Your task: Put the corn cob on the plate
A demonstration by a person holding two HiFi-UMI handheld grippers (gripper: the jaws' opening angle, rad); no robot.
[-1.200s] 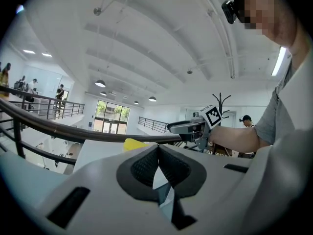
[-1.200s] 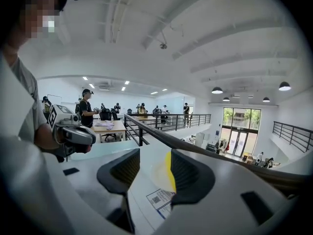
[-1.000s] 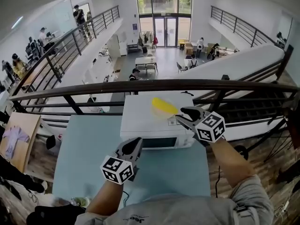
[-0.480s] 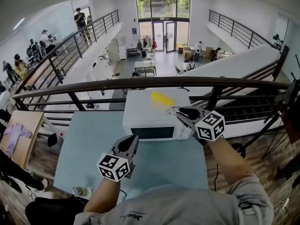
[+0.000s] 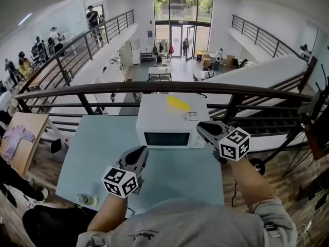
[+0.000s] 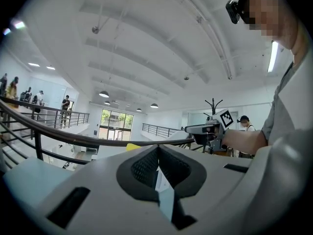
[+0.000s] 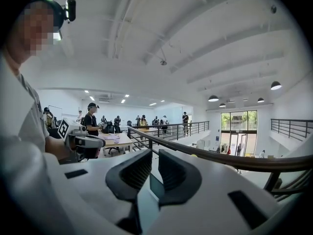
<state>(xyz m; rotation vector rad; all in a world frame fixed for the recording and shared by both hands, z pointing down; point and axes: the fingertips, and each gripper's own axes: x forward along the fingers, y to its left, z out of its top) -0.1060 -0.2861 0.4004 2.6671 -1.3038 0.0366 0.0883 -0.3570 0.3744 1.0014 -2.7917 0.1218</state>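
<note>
A yellow corn cob (image 5: 178,103) lies on top of a white microwave (image 5: 169,118) at the back of the table. Its tip shows as a yellow bit (image 6: 133,146) in the left gripper view. No plate is in view. My right gripper (image 5: 201,127) hovers off the microwave's front right corner, short of the cob. Its jaws have just been closing and stand a narrow slit apart (image 7: 155,155) with nothing between them. My left gripper (image 5: 140,151) is over the table in front of the microwave, pads together at the tip (image 6: 157,148) and empty.
The light blue table (image 5: 97,153) stands against a dark railing (image 5: 154,88), with a drop to the lower floor behind it. A small jar-like thing (image 5: 85,198) sits at the table's near left corner. People stand on the far walkways.
Both grippers have drawn back from the microwave toward me. The right one left the cob's side and its jaws narrowed. The cob stays on the microwave.
</note>
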